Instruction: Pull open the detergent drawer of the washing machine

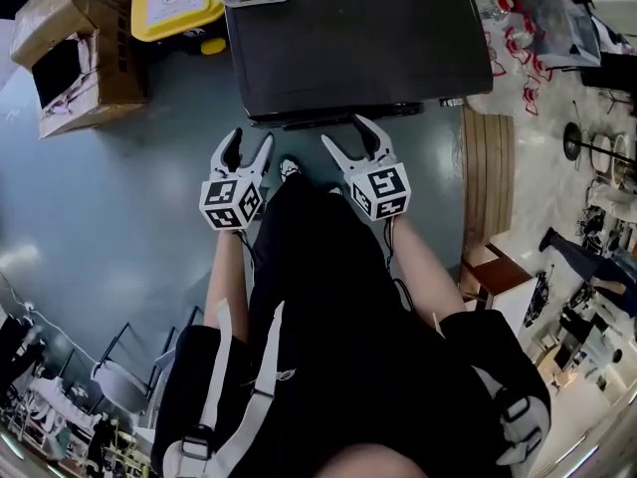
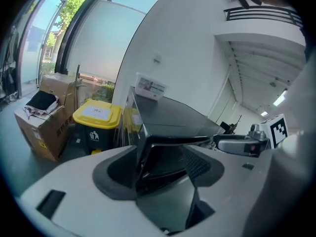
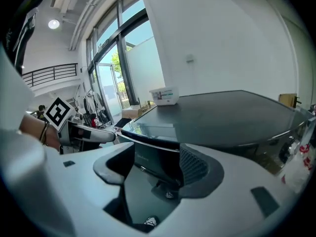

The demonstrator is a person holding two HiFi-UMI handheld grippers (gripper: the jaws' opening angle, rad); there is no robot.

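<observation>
Your left tool point(image 1: 249, 145) and right tool point(image 1: 348, 137) both sit jaws apart, empty, just short of the washing machine point(image 1: 358, 38) front, staged for the grab. The detergent drawer should be on that front face, but I can't pick it out here.

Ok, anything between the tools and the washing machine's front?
Nothing visible. The left tool and right tool, both open, face the front edge of the dark grey washing machine unobstructed; the drawer itself isn't discernible.
</observation>
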